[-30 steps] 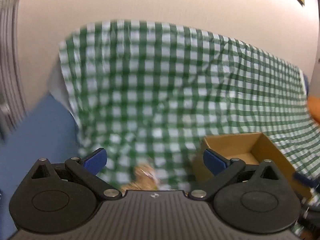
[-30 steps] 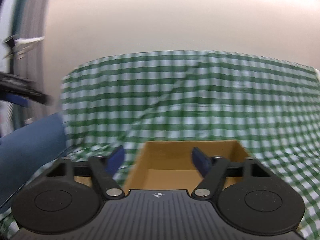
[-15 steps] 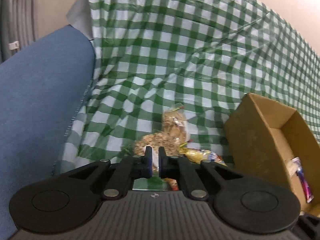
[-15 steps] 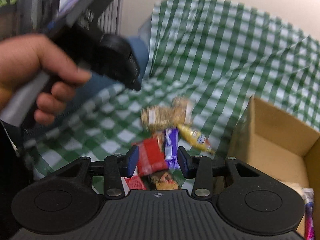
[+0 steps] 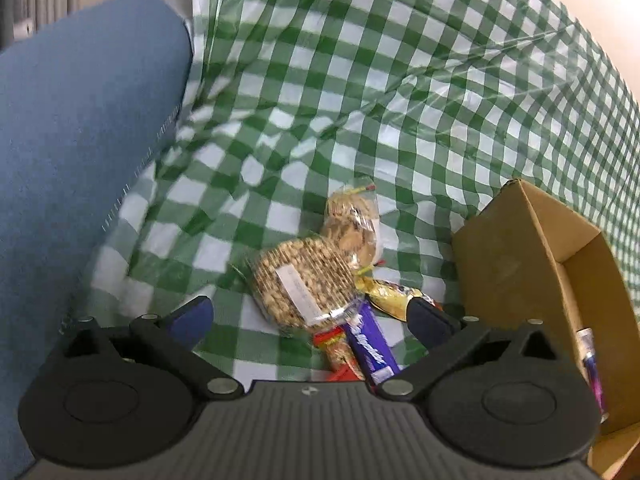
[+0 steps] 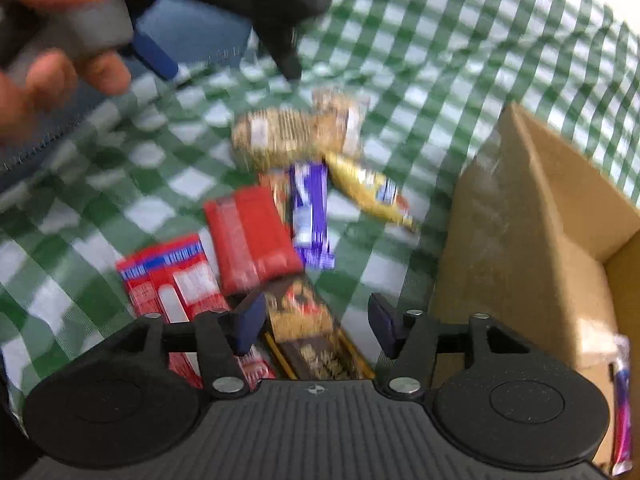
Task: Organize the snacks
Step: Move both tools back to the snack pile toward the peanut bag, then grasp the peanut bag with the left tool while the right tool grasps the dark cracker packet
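Green-checked cloth [image 5: 360, 80] under our snack pile | left tongs [image 5: 308, 316] opening wide, empty | right tongs [image 6: 316, 320] opening, gripping nothing

Both cams ride right on the handheld grippers, looking forward along the fingers and tilted steeply down at the green-checked cloth [image 5: 400, 80]. The left wrist view sits close over the snack pile, so the round seed cracker pack [image 5: 304, 280] fills the middle, a blue cushion [image 5: 72, 140] runs down its left side and the cardboard box [image 5: 516, 264] sits at its right edge. The right wrist view is a bit blurry and looks from nearer the person, catching more wrappers, like the red bar [image 6: 252, 240]. Both share the cracker pack, the purple bar [image 6: 310, 212], the yellow wrapper [image 6: 368, 190] and the box. The right view also catches the left gripper [image 6: 224, 56] top left.
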`<act>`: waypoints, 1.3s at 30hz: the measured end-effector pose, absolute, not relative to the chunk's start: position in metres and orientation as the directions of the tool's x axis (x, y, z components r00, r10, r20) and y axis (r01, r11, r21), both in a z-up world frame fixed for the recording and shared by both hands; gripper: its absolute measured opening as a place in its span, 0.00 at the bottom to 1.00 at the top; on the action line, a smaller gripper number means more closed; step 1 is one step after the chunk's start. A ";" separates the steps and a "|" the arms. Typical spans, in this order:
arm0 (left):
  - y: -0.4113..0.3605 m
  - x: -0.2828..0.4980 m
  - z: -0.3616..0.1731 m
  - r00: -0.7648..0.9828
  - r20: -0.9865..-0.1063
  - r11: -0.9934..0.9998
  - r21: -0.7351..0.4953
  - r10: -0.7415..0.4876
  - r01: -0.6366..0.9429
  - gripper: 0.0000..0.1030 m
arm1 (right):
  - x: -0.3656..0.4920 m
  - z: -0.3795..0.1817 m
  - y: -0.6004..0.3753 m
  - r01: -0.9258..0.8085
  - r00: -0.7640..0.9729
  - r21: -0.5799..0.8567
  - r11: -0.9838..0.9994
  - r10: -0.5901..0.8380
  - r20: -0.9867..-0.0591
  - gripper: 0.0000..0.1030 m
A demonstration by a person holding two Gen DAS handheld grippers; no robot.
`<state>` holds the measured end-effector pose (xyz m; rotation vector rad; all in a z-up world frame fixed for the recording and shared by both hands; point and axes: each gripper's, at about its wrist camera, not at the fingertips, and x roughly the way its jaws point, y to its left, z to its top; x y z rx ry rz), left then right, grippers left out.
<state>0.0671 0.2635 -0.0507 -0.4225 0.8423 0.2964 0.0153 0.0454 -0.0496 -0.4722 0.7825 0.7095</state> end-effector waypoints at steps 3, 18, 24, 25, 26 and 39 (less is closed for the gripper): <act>0.270 0.067 -0.052 0.616 -0.782 0.849 -0.259 0.096 -0.461 1.00 | 0.020 -0.058 0.042 -0.733 0.458 -0.076 0.676 0.408 -0.790 0.62; 0.279 0.088 -0.072 0.605 -0.795 0.765 -0.363 0.043 -0.532 1.00 | 0.020 -0.034 0.032 -0.756 0.419 0.067 0.651 0.560 -0.715 0.06; 0.267 0.115 -0.087 0.556 -0.826 0.789 -0.281 0.091 -0.546 1.00 | 0.023 -0.037 0.033 -0.740 0.410 0.070 0.670 0.530 -0.742 0.45; 0.266 0.119 -0.089 0.546 -0.832 0.789 -0.270 0.097 -0.551 1.00 | 0.022 -0.039 0.034 -0.740 0.415 0.055 0.670 0.519 -0.747 0.55; 0.266 0.122 -0.093 0.539 -0.836 0.790 -0.262 0.100 -0.554 1.00 | 0.021 -0.041 0.036 -0.741 0.417 0.037 0.670 0.504 -0.756 0.58; 0.258 0.136 -0.109 0.499 -0.848 0.845 -0.127 0.179 -0.519 0.80 | 0.024 -0.063 0.040 -0.733 0.383 0.019 0.680 0.436 -0.814 0.38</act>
